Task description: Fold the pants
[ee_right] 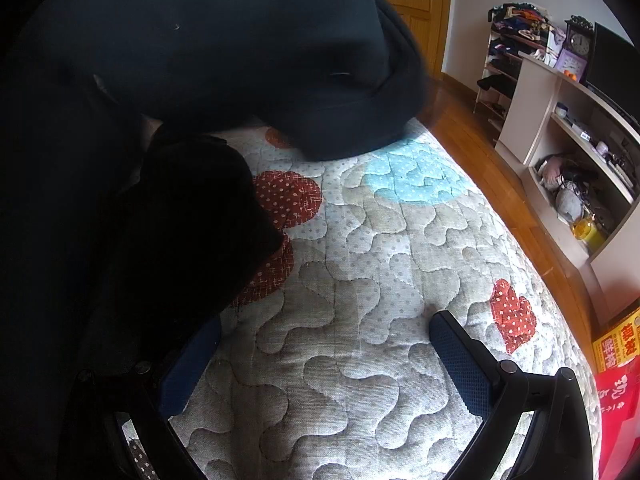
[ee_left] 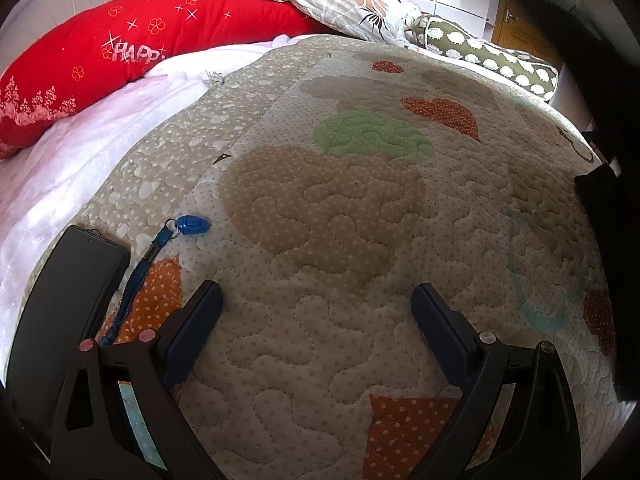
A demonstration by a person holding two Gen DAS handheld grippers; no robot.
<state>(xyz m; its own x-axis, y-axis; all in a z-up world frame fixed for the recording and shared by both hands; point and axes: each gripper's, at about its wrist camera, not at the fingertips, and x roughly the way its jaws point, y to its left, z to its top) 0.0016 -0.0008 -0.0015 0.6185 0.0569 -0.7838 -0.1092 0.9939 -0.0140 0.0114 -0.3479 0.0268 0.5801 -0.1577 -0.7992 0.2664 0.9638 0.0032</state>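
Observation:
The dark pants (ee_right: 192, 60) lie bunched on the quilted bed cover (ee_right: 360, 280), filling the upper left of the right wrist view; a black fold (ee_right: 192, 216) reaches toward my left finger there. My right gripper (ee_right: 324, 344) is open and empty, just above the quilt, beside the pants. In the left wrist view only a dark edge of the pants (ee_left: 604, 208) shows at the far right. My left gripper (ee_left: 316, 300) is open and empty over the bare quilt (ee_left: 320, 220).
A black phone (ee_left: 68, 292) and a blue clicker on a lanyard (ee_left: 192, 225) lie on the quilt at the left. A red pillow (ee_left: 120, 52) and floral pillows (ee_left: 352, 0) sit at the bed's head. Shelves (ee_right: 568, 152) and wooden floor (ee_right: 500, 184) lie beyond the bed's right edge.

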